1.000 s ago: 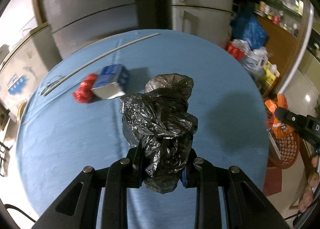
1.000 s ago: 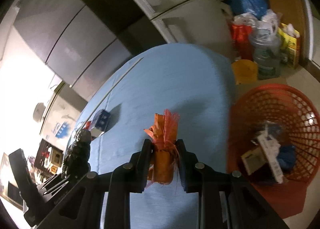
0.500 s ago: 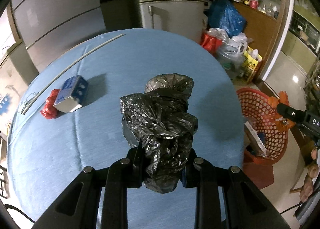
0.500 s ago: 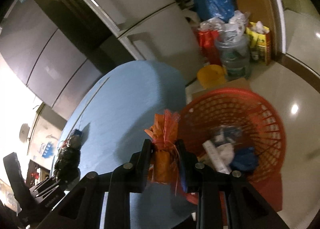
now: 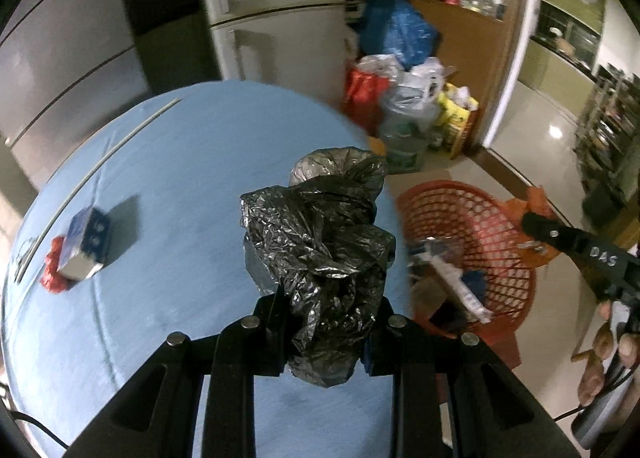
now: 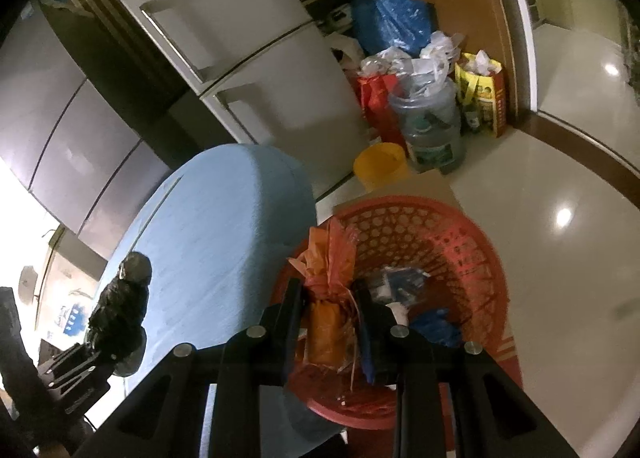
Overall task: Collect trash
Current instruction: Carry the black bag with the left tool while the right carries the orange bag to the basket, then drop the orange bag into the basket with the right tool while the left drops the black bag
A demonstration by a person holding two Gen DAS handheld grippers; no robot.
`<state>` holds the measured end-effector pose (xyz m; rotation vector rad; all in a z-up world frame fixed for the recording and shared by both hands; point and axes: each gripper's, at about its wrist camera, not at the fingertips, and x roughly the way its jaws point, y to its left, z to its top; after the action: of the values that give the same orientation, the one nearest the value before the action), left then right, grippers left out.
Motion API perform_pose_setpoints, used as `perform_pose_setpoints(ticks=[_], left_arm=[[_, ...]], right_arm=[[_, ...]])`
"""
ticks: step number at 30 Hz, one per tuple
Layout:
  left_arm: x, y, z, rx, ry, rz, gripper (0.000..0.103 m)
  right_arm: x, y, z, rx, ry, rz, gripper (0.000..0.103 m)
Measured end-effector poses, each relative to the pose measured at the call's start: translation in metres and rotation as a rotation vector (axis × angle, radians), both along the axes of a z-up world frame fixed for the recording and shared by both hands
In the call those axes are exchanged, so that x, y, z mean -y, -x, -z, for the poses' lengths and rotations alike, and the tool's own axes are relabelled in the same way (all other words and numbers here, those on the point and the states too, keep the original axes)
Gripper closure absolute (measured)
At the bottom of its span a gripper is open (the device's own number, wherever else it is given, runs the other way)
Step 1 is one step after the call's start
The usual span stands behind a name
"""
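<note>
Landmark: the red basket (image 6: 452,242) stands on the floor just beside the round blue table (image 5: 192,194); every place below is told from it.
Right claw (image 6: 328,298): closed as tight as it goes on an orange bag (image 6: 330,278), pinched at its bunched neck so the loose top fans up past the fingertips. It hangs over the near rim of the basket, pointing down into it, which looks like the set-up for a drop.
Left claw (image 5: 326,322): partly closed, clamped on a crumpled black bag (image 5: 320,258). The wad is bulky, so the jaws cannot close further. It hangs above the table edge nearest the basket, not yet over the rim.
In the basket: a white carton (image 6: 394,300) and something blue (image 6: 434,324) lie at the bottom, so part of the collecting appears done.
Still on the table: a small blue box (image 5: 86,246) resting against a red wrapper (image 5: 54,270), well apart from the basket on the far side of the table; a thin white rod (image 5: 104,162) lies beyond them.
Why held so: each claw carries one bag, likely to clear two in a single trip.
Risk: the orange bag's frayed strips may snag on a finger at release.
Person: fingers (image 5: 600,362) show behind the right claw, beside the basket.
</note>
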<state>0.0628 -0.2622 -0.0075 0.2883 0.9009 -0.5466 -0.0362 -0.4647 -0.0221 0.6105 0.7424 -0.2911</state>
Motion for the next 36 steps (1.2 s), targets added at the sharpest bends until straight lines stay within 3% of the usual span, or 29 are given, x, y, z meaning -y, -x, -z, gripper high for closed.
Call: perform_pose_setpoints(ticks=[9,36], left_arm=[[0.034,0.013,-0.004,0.001,0.009,0.098,0.075],[0.098,0.009,0.015,-0.055,-0.006,0.190,0.075]], right_arm=[[0.023,0.005,-0.001,-0.030,0.056,0.049,0.076],[0.061,-0.006,0.038,-0.178,0.043,0.072,0.074]])
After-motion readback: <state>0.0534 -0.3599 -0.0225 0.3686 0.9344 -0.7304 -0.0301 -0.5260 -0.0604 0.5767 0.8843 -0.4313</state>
